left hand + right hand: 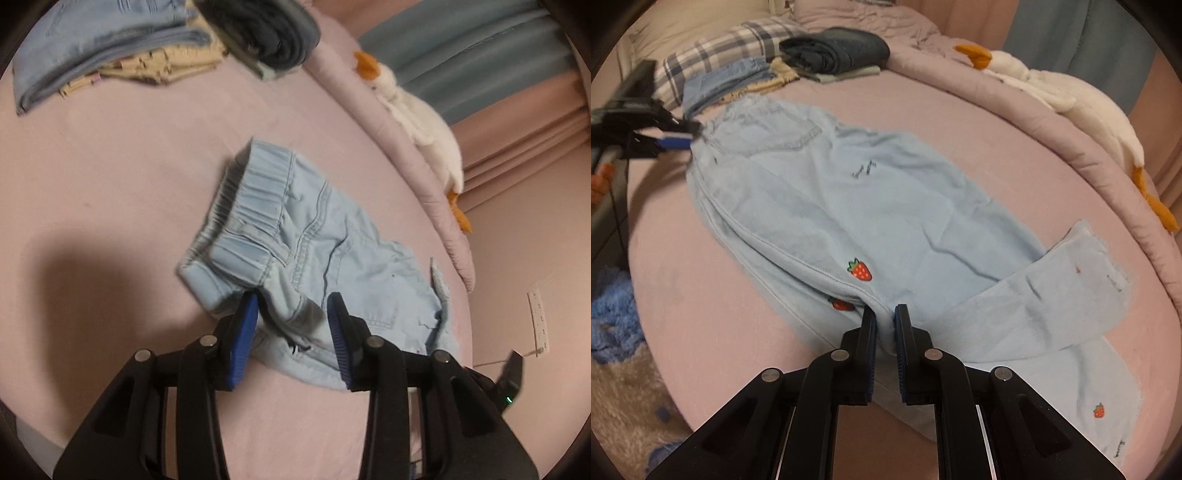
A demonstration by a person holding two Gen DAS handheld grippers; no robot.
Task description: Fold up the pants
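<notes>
Right wrist view had the light-blue pants (849, 206) stretched out long across the pink bed (701, 295), folded leg over leg, waistband at the far end and cuffs nearest the camera. One cuff was flipped back on itself at the right. So the lengthwise fold looked done; the cross folds, by my reading, were all left to do.

The right gripper (885, 321) was pinched tight on a ridge of denim at the lower leg, jaws nearly together with cloth bunched between them. Over at the waist end, the left gripper (677, 142) sat at the edge of the fabric, and from the left wrist view its jaws stood apart, straddling a fold of cloth beside the waistband without clamping it.

How did the pants look? Soft, pale denim, gathered elastic waistband (240, 199), a back pocket (768, 133) showing, strawberry patches (860, 270) on the legs, some small stitched lettering too blurred to read. Creases ran across the thigh, and the hems were frayed.

Beyond lay a stack of folded clothes (827, 55) and a plush goose (1071, 103) on the bed's rim.
</notes>
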